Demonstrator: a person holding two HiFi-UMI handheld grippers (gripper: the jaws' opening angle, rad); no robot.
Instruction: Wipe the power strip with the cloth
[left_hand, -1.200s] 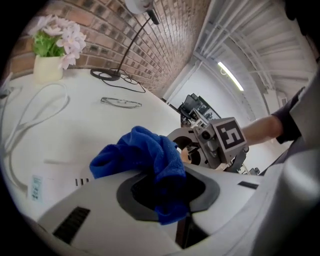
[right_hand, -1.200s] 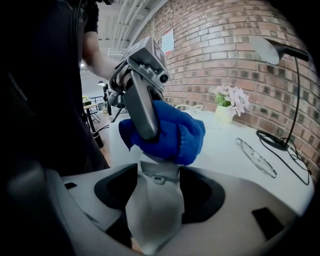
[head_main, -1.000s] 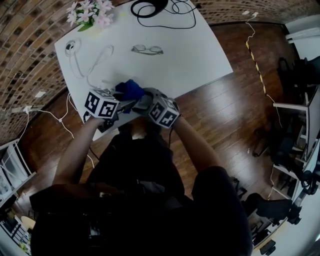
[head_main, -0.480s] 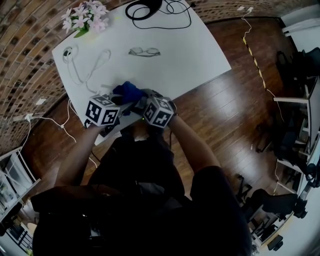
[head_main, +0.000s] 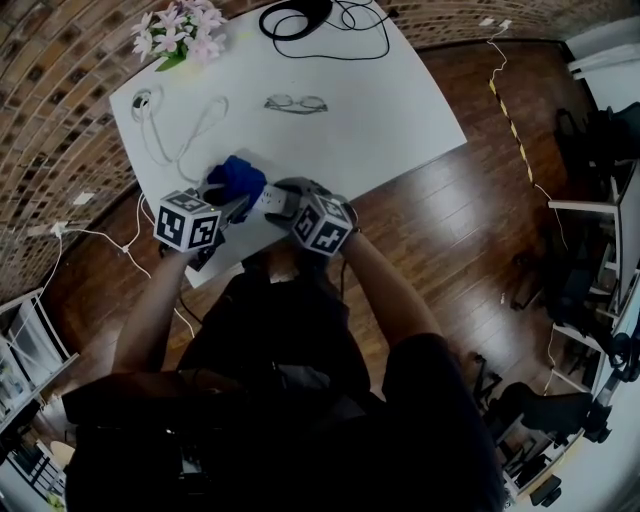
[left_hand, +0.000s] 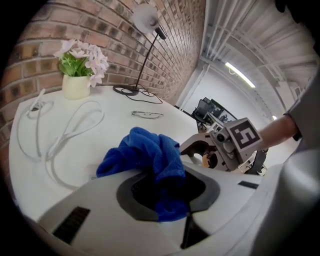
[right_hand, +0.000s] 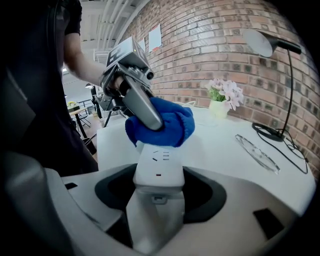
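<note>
"Right gripper view tells it: the right gripper (right_hand: 159, 197) has just been closing and grips the power strip (right_hand: 156, 162) by its near end, near the edge of the table (head_main: 400, 110)."

"And its length?"

"Runs straight away from those jaws. The left gripper (left_hand: 167, 195) is clamped on the blue cloth (left_hand: 145, 152), which sits on the strip's far end. I'd guess the wipe comes back along that line."

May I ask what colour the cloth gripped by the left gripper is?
Bright blue; the fuzzy cloth shows best in the left gripper view.
</note>
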